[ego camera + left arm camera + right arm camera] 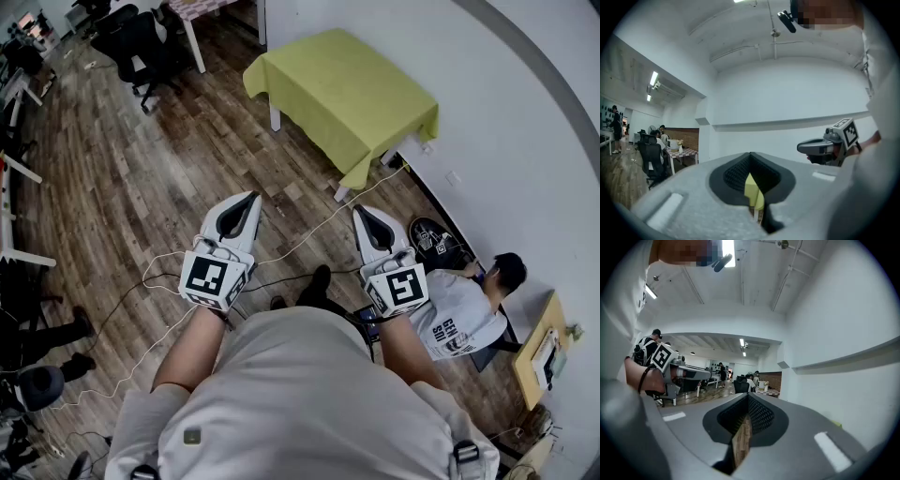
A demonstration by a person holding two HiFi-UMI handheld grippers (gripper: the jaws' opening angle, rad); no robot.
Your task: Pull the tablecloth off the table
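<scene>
The tablecloth [342, 94] is plain yellow-green and lies spread over the table [275, 117], far and slightly right in the scene. It covers the whole top, smooth with faint creases, and hangs down on every side. Only the table's white legs show beneath.

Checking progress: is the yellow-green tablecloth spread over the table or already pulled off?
Spread. The tablecloth covers the whole top and hangs over the edges; only the table's white legs show.

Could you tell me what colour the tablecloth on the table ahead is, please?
The tablecloth is a plain yellow-green, clearest in the head view.
</scene>
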